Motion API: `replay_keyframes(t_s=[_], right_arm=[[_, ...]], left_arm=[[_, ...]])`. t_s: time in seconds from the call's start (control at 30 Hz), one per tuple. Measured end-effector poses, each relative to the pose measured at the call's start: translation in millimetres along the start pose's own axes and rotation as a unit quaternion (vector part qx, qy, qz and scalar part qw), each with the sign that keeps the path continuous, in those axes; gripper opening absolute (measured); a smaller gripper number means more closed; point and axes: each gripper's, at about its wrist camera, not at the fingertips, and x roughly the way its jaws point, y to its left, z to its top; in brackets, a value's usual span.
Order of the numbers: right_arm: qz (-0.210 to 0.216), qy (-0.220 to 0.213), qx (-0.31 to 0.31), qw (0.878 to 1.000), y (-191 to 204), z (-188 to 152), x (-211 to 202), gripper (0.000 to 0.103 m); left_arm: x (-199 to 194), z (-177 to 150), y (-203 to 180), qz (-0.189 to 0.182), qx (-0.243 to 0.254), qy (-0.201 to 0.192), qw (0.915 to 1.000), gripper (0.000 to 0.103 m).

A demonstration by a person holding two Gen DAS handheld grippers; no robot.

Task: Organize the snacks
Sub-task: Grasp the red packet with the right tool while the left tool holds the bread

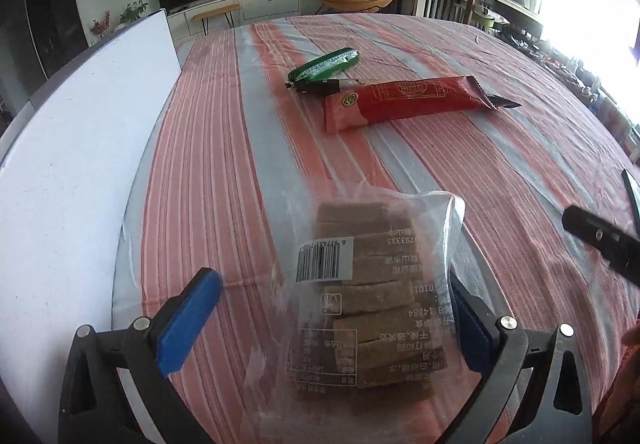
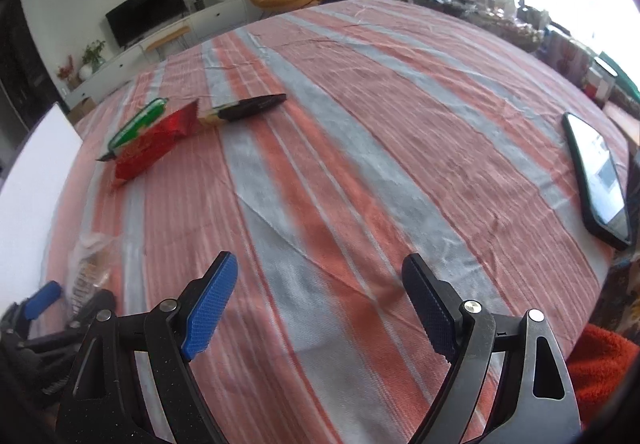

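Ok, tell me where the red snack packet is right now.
The red snack packet lies mid-table on the striped tablecloth, overlapping a black packet, with the green packet just behind; it shows far-left in the right wrist view.

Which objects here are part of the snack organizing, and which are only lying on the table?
Belong to the job:
clear bag of brown biscuits
red packet
green packet
black-and-gold packet
white box, probably, though its use is not shown

Just lying about:
phone
striped tablecloth

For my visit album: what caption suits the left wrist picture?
Open left gripper around a clear bag of brown biscuits on a striped tablecloth, other snacks beyond.
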Motion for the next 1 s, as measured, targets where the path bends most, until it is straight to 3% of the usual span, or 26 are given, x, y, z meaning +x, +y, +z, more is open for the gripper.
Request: replay_keyframes(t_s=[0.07,0.17,0.33,0.37,0.47,0.5,0.77,0.87,0.97,1.0], right_arm=[[0.039,0.007,-0.027,0.999,13.6,29.3,2.5,0.087],[0.109,0.05,-0.043,0.992,31.6,76.4,26.0,0.086],[0.142,0.103,0.017,0.984,34.3,112.0,79.4,0.084],[0.152,0.116,0.035,0.981,32.7,111.8,88.7,0.079],[0.192,0.161,0.08,0.965,27.7,103.0,108.5,0.01],[0.195,0.16,0.09,0.963,25.2,98.9,108.2,0.008],[0.211,0.143,0.078,0.964,-9.2,58.9,58.4,0.005],[0.153,0.125,0.012,0.98,-21.2,45.9,33.0,0.006],[0.105,0.092,-0.107,0.985,-0.2,52.8,13.6,0.016],[0.106,0.086,-0.13,0.982,7.9,58.0,10.7,0.032]], left_arm=[[-1.2,-0.9,0.4,0.0,0.0,0.0,1.0,0.103],[-1.2,-0.9,0.3,0.0,0.0,0.0,1.0,0.103],[-1.6,-1.0,0.3,0.0,0.0,0.0,1.0,0.103],[-1.9,-1.1,0.3,0.0,0.0,0.0,1.0,0.103],[-1.4,-1.0,0.3,0.0,0.0,0.0,1.0,0.103],[-1.6,-1.1,0.3,0.0,0.0,0.0,1.0,0.103],[-3.1,-1.3,1.1,0.0,0.0,0.0,1.0,0.103],[-4.0,-1.5,1.6,0.0,0.0,0.0,1.0,0.103],[1.6,-0.5,-0.6,0.002,0.0,0.0,1.0,0.103],[1.5,-0.5,-0.5,0.002,0.0,0.0,1.0,0.103]])
